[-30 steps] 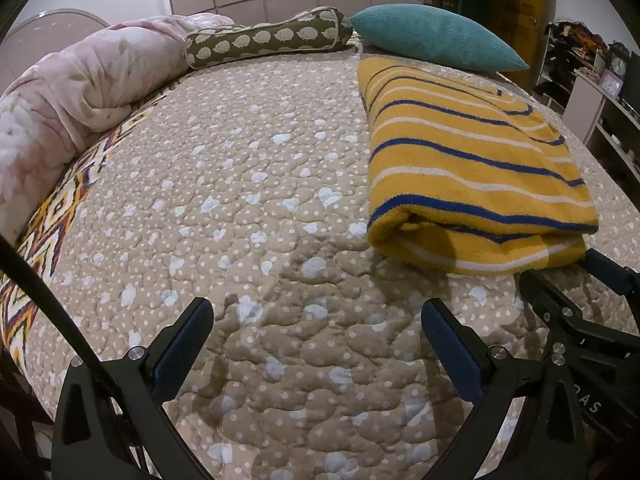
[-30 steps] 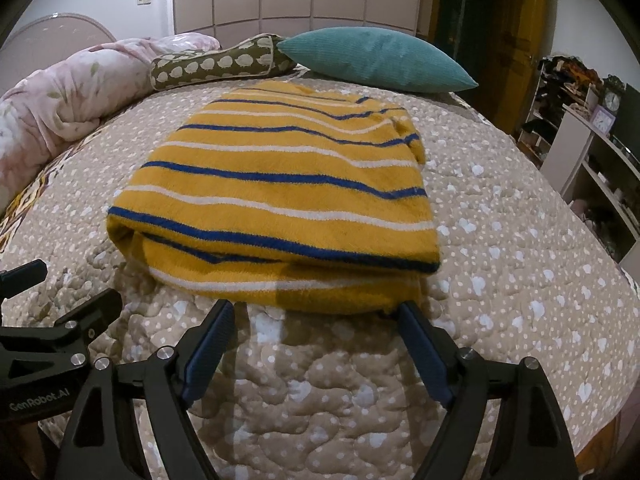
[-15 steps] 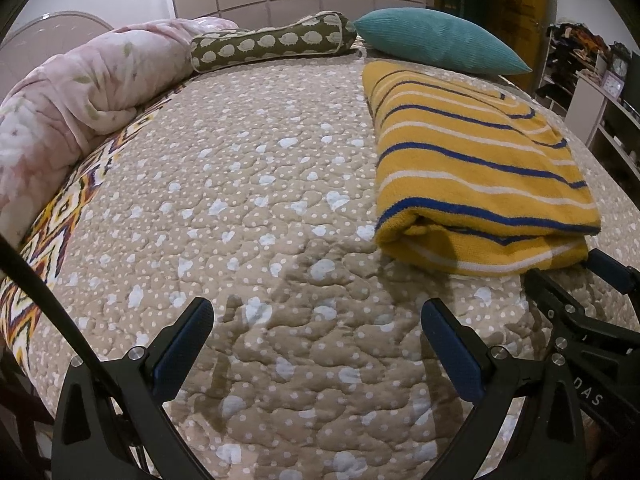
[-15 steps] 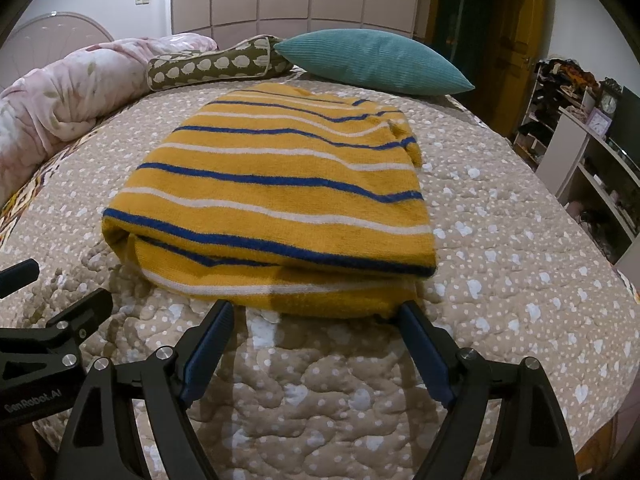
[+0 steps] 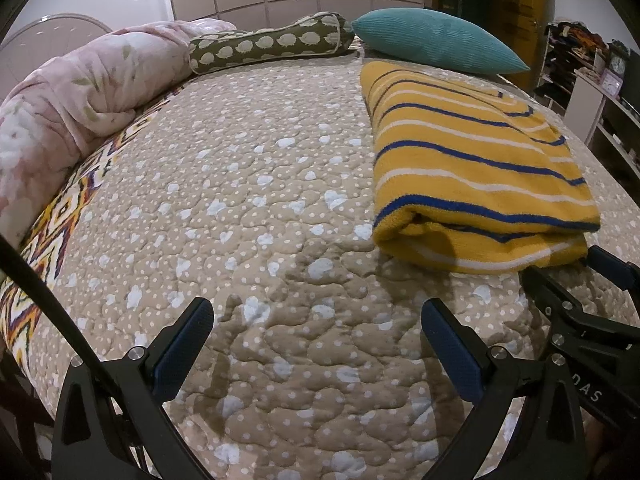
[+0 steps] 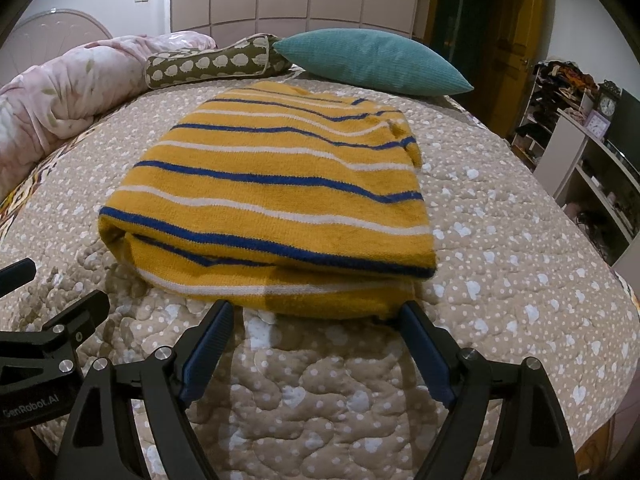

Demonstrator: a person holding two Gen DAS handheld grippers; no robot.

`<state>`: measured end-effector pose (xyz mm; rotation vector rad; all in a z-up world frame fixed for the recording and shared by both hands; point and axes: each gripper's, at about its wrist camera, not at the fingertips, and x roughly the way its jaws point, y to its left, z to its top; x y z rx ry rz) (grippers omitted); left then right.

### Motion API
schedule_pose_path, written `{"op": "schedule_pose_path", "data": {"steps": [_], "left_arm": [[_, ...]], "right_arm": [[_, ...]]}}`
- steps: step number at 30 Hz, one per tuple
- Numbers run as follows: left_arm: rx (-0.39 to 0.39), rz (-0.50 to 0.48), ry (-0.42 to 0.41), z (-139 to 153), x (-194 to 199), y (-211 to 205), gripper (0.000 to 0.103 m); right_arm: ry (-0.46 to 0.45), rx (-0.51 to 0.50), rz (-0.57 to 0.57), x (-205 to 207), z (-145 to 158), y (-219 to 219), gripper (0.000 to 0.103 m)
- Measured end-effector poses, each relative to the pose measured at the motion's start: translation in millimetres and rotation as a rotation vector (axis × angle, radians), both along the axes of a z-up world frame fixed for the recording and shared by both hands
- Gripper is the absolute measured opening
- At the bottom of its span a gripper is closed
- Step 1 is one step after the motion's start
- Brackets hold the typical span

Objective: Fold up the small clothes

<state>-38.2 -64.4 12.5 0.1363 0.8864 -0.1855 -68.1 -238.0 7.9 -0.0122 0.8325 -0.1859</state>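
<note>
- A pink flowery blanket point(image 5: 72, 92) lies bunched up far to the left of the yellow striped sweater point(image 6: 276, 192).
- A green pillow with white sheep point(image 6: 212, 65) sits behind the sweater, to its left.
- The left gripper point(image 5: 316, 344) hangs over the bare dotted quilt point(image 5: 248, 208), left of the sweater, with its fingers spread wide and nothing in between.
- The sweater lies folded on the quilt.
- The right gripper point(image 6: 316, 344) is just in front of the sweater, fingers spread wide, tips right at its near edge.
- A teal pillow point(image 6: 372, 60) rests behind the sweater.
- Shelves point(image 6: 592, 168) stand far to the sweater's right.
</note>
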Motion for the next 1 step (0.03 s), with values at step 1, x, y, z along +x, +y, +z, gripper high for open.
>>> {"op": "schedule_pose_path", "data": {"steps": [1], "left_arm": [[-0.003, 0.002, 0.005, -0.2, 1.1, 1.2, 0.103]], "right_arm": [[0.000, 0.000, 0.000, 0.0, -0.1, -0.1, 0.089]]}}
